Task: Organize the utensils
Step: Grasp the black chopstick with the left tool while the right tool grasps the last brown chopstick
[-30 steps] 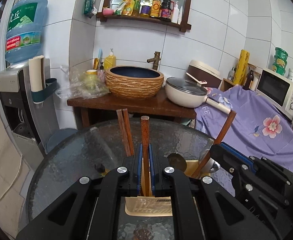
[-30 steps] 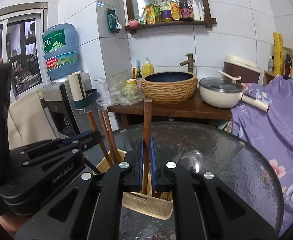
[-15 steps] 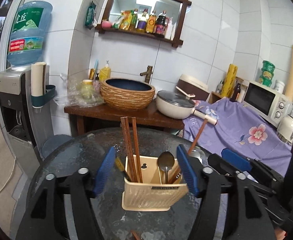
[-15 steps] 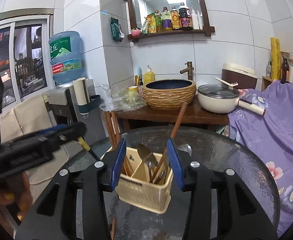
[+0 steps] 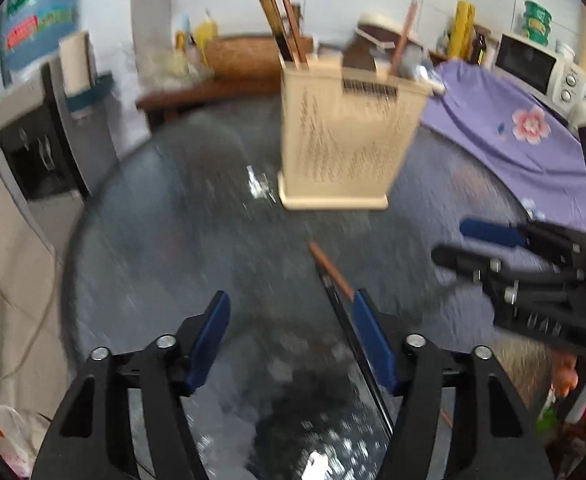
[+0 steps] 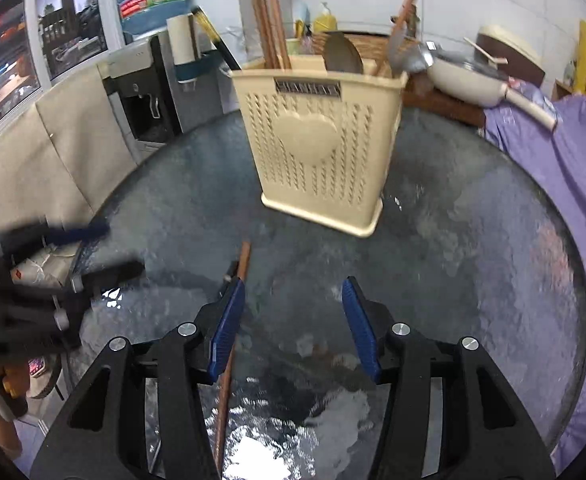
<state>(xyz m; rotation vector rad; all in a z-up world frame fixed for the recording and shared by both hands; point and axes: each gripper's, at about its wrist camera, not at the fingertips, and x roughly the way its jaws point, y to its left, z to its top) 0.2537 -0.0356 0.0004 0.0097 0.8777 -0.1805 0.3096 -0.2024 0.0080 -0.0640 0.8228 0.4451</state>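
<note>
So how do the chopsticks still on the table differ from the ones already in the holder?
The brown chopstick and the black chopstick lie flat on the glass table, loose, near the fingers; the chopsticks in the holder stand nearly upright, bunched together. The table pair differ in colour, while the bunch in the beige holder is all brown. All are long, thin sticks.

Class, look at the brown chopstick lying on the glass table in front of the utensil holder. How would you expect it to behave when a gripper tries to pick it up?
The brown chopstick looks like thin, stiff wood, so it probably stays straight and weighs little. It lies flat on the smooth glass table, so it may slide or roll when nudged. A dark chopstick lies close beside it, so the pads could catch both.
</note>
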